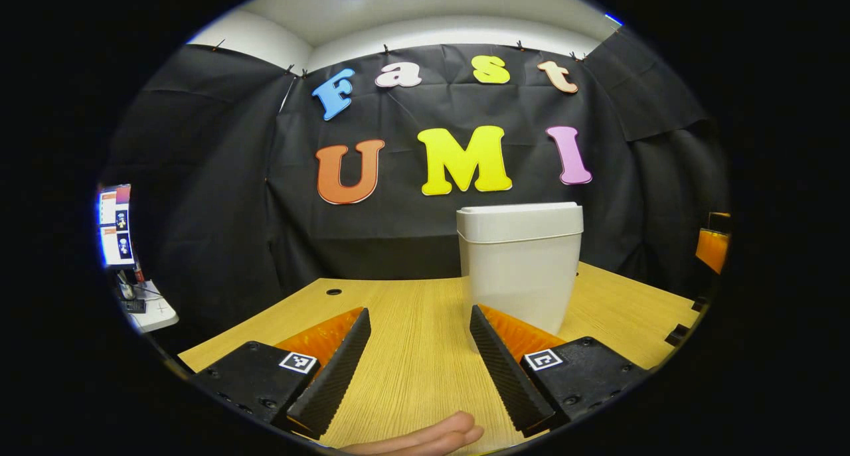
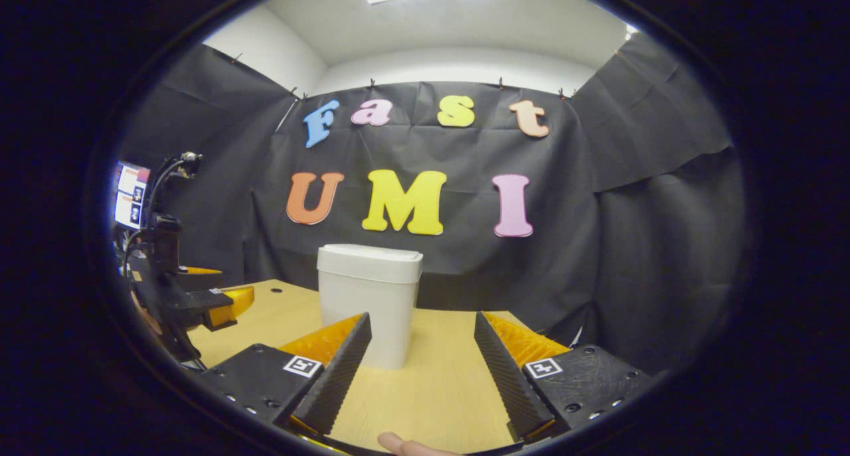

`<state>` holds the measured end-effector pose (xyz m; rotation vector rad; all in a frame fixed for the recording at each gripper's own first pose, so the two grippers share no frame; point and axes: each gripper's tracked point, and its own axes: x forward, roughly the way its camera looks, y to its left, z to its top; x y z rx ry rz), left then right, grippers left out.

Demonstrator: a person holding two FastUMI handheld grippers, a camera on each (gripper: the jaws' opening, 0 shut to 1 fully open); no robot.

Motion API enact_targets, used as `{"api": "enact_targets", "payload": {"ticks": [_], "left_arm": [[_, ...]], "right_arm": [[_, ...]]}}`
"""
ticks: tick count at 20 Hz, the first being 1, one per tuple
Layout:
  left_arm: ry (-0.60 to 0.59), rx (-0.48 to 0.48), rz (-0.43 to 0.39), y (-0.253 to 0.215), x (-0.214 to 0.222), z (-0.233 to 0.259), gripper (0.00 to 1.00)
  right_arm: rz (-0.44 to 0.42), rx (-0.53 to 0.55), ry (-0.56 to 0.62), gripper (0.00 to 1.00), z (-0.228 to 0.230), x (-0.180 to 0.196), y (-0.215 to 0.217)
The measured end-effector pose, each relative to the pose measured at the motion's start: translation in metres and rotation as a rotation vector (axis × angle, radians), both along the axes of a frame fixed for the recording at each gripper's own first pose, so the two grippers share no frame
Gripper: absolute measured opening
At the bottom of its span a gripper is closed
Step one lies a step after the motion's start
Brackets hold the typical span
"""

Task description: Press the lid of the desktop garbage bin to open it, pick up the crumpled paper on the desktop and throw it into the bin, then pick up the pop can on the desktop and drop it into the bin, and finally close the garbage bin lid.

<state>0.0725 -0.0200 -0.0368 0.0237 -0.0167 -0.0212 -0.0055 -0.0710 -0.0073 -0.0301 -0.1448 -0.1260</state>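
A white desktop garbage bin (image 1: 519,263) stands upright on the wooden desk (image 1: 412,336) with its lid (image 1: 519,221) down. In the left gripper view it is ahead and to the right, just past the right finger. My left gripper (image 1: 420,330) is open with nothing between its fingers. In the right gripper view the same bin (image 2: 369,300) stands ahead and to the left, behind the left finger. My right gripper (image 2: 422,340) is open and holds nothing. The left gripper (image 2: 222,303) also shows at the far left of the right gripper view, over the desk.
A cable hole (image 1: 334,291) sits in the desk at the back left. A monitor (image 1: 115,225) and a small white table (image 1: 151,310) stand off the desk's left side. A person's fingers (image 1: 425,438) show at the bottom edge. Black cloth walls close in behind and right.
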Motion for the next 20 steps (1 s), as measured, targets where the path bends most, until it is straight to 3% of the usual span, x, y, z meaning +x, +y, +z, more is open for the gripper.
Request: {"api": "enact_targets", "payload": {"ticks": [20], "left_arm": [[-0.029, 0.005, -0.001, -0.003, -0.007, 0.008, 0.97]], "right_arm": [[-0.01, -0.003, 0.064, 0.98, -0.019, 0.02, 0.001]]}}
